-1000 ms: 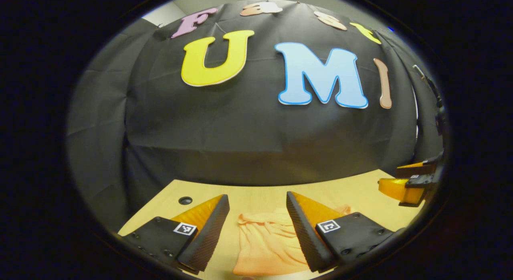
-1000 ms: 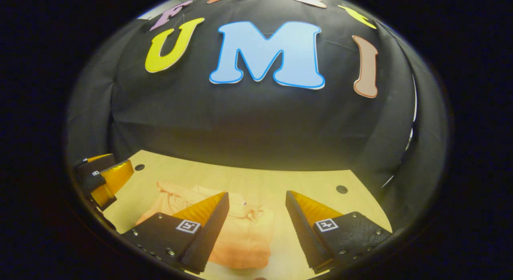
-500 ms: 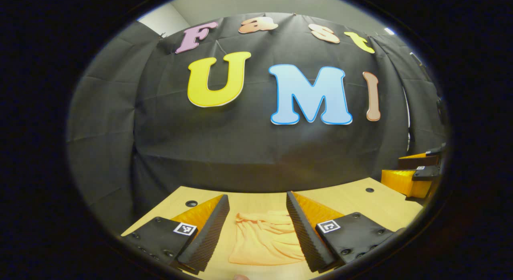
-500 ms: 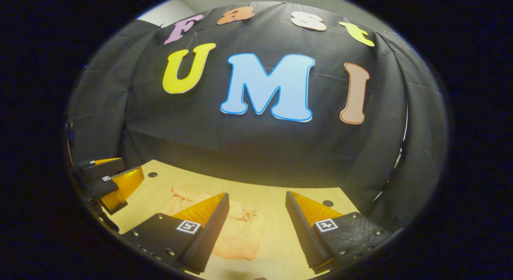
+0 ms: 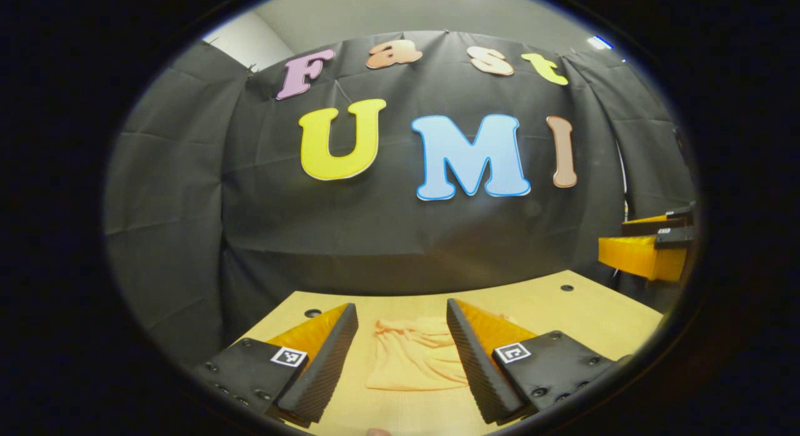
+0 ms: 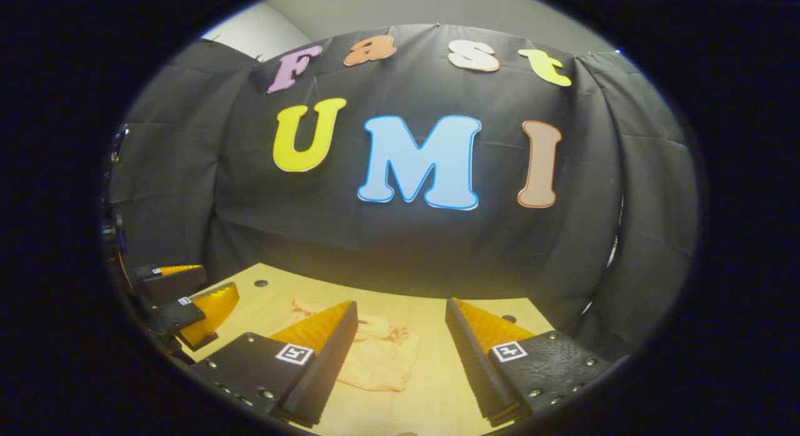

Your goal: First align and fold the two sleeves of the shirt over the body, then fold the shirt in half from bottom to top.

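Note:
A folded peach shirt (image 5: 414, 360) lies as a small bundle on the wooden table (image 5: 562, 311). In the left gripper view my left gripper (image 5: 400, 348) hangs open above the table, and the bundle shows between its fingers, farther off. My right gripper (image 5: 647, 245) shows at the right edge of that view, up in the air. In the right gripper view my right gripper (image 6: 400, 348) is open too, with the shirt (image 6: 381, 361) ahead and left of centre. The left gripper (image 6: 187, 298) shows at the left edge there. Neither gripper holds anything.
The light wooden table (image 6: 437, 386) has small round holes (image 5: 312, 313) near its far corners (image 5: 567, 288). The black cloth wall (image 5: 387, 236) stands right behind the table's far edge.
Both grippers have pulled back and tilted up from the shirt, which now looks smaller and farther off. The shirt has stayed folded on the table.

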The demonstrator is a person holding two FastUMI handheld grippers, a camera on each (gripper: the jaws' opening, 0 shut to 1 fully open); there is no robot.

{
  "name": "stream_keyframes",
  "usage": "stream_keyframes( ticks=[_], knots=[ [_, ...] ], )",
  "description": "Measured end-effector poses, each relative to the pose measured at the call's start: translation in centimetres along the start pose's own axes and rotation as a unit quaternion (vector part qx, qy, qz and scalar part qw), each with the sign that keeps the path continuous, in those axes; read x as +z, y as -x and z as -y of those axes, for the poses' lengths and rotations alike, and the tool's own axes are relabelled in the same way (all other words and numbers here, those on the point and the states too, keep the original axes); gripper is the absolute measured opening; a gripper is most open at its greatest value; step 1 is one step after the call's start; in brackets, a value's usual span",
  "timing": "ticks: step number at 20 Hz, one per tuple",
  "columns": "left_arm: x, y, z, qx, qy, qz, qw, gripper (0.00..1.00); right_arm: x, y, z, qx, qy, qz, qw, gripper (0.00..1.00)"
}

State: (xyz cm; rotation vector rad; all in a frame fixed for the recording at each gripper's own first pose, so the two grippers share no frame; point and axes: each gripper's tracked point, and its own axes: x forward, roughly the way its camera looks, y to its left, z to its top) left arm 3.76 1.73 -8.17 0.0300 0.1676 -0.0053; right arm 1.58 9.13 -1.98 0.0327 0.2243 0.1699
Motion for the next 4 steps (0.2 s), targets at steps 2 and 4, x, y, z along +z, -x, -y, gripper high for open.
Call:
stream_keyframes(
  ticks=[2,4],
  knots=[
    [0.0,1.4,0.1,-0.009,0.006,-0.005,1.000,0.94,0.1,1.5,-0.3,-0.001,-0.005,0.001,1.000,0.87],
    [0.3,2.3,-0.7,-0.007,0.008,-0.004,1.000,0.94,0.4,2.7,-0.6,-0.001,-0.012,0.007,1.000,0.88]
  ],
)
